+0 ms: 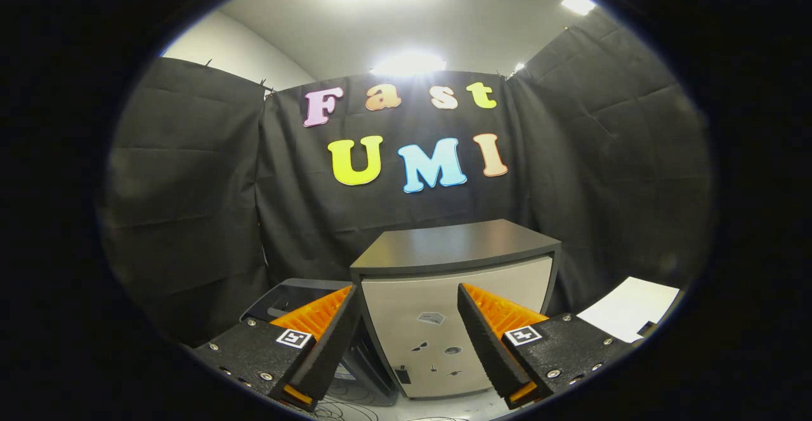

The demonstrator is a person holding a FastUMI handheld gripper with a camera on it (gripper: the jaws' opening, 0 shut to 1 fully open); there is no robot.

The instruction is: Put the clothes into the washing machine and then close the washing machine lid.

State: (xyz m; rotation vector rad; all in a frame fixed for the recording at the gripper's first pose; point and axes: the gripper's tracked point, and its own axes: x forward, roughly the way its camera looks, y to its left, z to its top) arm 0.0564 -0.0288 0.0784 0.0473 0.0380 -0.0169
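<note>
A small washing machine (438, 319) stands just ahead of my fingers, with a pale grey front and a dark flat lid (453, 246) lying level on top. My gripper (407, 291) is open and holds nothing. Its two fingers frame the machine's front panel without touching it. Behind the left finger, to the left of the machine, sits a dark basket-like container (285, 294); what is inside it is hidden.
A white sheet (628, 316) lies to the right of the machine, beyond the right finger. Black cloth walls close the booth behind and on both sides. The pale surface (380, 405) under the fingers carries thin dark scribbled lines.
</note>
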